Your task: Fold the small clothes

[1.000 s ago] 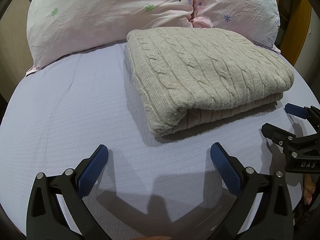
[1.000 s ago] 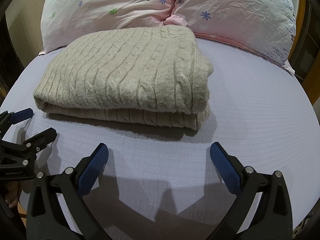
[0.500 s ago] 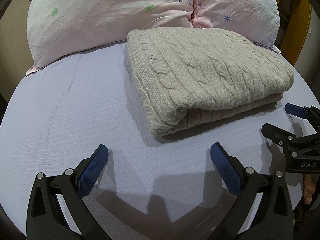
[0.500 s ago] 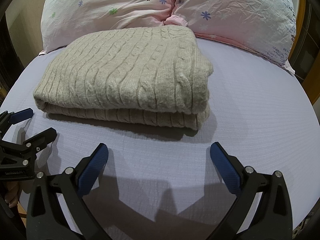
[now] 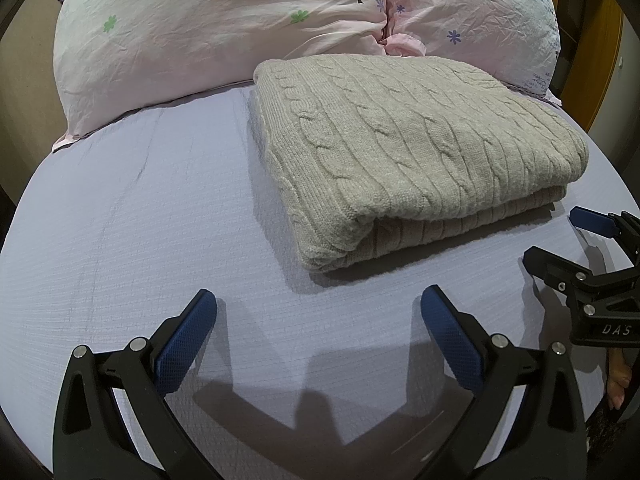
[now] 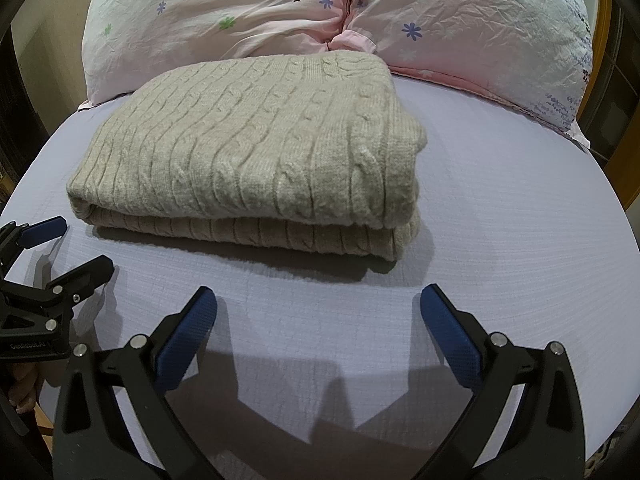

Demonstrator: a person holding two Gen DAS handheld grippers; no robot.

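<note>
Your bed [image 5: 120, 240] fills most of both views with its pale purple sheet. Two pink flowered pillows [image 5: 224, 36] lie along the top of the frame. The folded grey knit sweater [image 5: 408, 152] lies flat on the sheet in the middle, its far edge touching the pillows. At the bottom, your left gripper [image 5: 318, 312] is spread wide and holds nothing. Your right gripper [image 6: 318, 312] is spread wide and empty too, just short of the sweater.
</note>
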